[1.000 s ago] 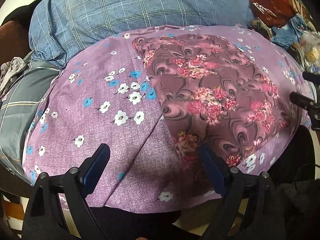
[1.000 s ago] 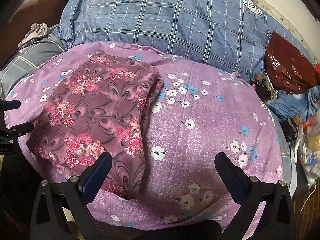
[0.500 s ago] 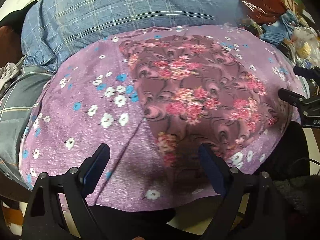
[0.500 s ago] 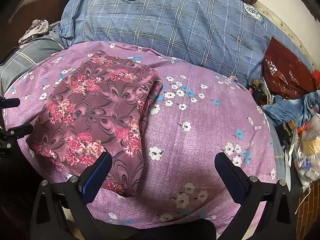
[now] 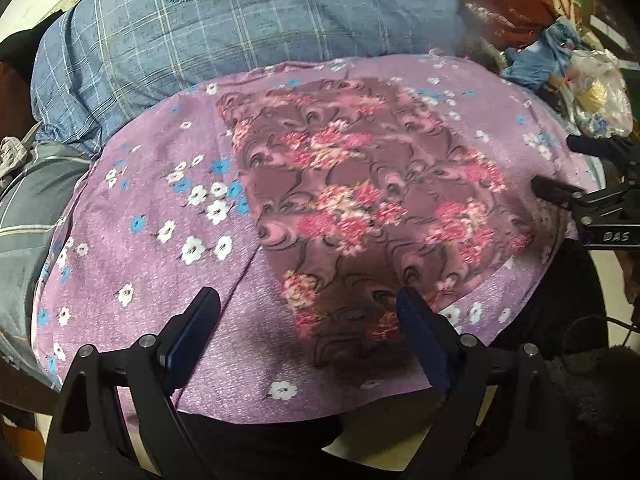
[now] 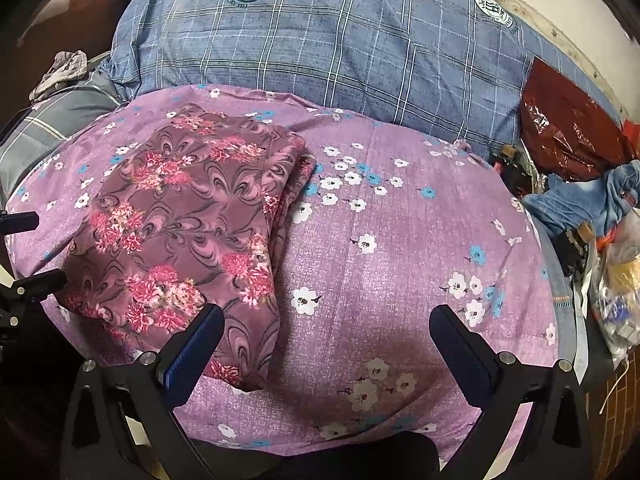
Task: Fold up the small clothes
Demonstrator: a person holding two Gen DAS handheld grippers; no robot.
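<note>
The folded garment (image 6: 180,232) — mauve, with pink flower clusters and dark swirls — lay flat on the purple floral sheet (image 6: 400,260), its layered folded edge showing along the side towards the sheet's middle in the right wrist view. The left tool (image 5: 308,320) hung above the garment's near edge with its jaws spread wide and nothing between them. The right tool (image 6: 326,334) hung over bare sheet just beside the garment's near corner, likewise wide and empty. Behind the sheet lay a blue checked quilt (image 6: 340,40) bearing round crests; to the right sat a dark red plastic bag (image 6: 568,128) and crumpled blue denim (image 6: 580,200).
</note>
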